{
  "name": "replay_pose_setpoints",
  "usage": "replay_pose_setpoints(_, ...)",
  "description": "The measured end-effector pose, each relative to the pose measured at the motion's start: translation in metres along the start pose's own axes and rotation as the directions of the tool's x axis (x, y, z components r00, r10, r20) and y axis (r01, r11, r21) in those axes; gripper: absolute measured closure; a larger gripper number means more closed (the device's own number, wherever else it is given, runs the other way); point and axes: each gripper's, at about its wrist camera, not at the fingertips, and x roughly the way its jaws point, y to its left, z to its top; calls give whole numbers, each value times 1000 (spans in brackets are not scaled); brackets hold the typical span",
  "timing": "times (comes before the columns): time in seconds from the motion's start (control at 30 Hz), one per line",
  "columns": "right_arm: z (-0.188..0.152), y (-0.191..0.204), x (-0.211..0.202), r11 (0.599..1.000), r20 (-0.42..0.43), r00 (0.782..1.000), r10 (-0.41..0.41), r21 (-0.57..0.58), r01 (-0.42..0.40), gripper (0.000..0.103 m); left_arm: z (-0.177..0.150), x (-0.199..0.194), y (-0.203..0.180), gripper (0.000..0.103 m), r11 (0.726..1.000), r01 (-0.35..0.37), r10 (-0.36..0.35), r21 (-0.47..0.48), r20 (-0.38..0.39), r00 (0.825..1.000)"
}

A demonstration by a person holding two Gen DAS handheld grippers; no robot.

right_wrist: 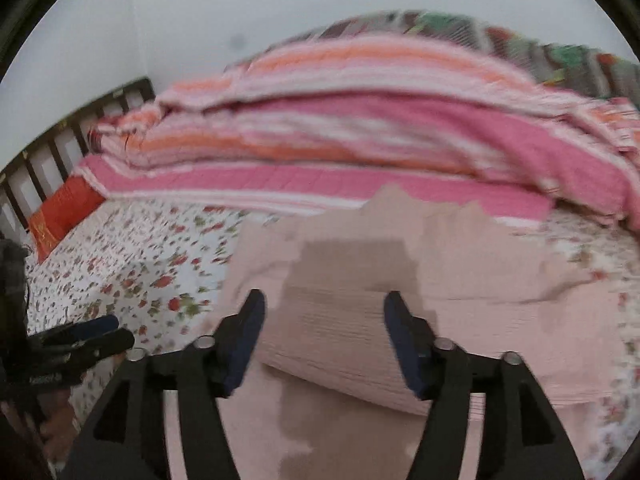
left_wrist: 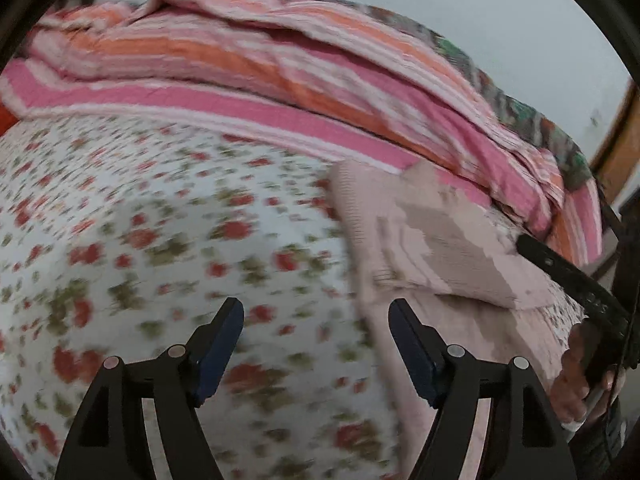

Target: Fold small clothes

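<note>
So the pink top [right_wrist: 360,300] is lying on the flowery bedsheet [left_wrist: 140,220], just in front of that big striped blanket [left_wrist: 280,80] piled along the back. Looks like one fold is already in, since there's a doubled-over layer sitting on top of the flat part. Right gripper [right_wrist: 324,332] is hovering right over that folded layer with the jaws spread wide, nothing in them. Left gripper [left_wrist: 316,344] is also wide and empty, off to the side over the sheet, with the top's edge just beside its one finger. My guess is we're between folds. Next move needs each gripper to get down onto an edge of the fabric and pinch it, then carry it across
</note>
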Motion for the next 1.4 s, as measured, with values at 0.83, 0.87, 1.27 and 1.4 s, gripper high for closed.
replay_pose_setpoints(0.83,-60,-203,-39,934,-83,961,-263,230,275,33,31,95,-95,101,986,-20,25,168,-26,999)
replay_pose_setpoints(0.87,-57,-202,-34,935,-88,963,-255,231,269,33,33,92,-94,101,986,-10,13,167,-16,1000)
replay_pose_setpoints(1.27,-61,-217,-9,928,-109,976,-189,306,214,33,28,87,-81,69,958,-139,138,249,19,990)
replay_pose_setpoints(1.4,-62,-215,-9,930,-103,976,-192,299,214,33,28,89,-78,58,960,-156,154,232,25,988)
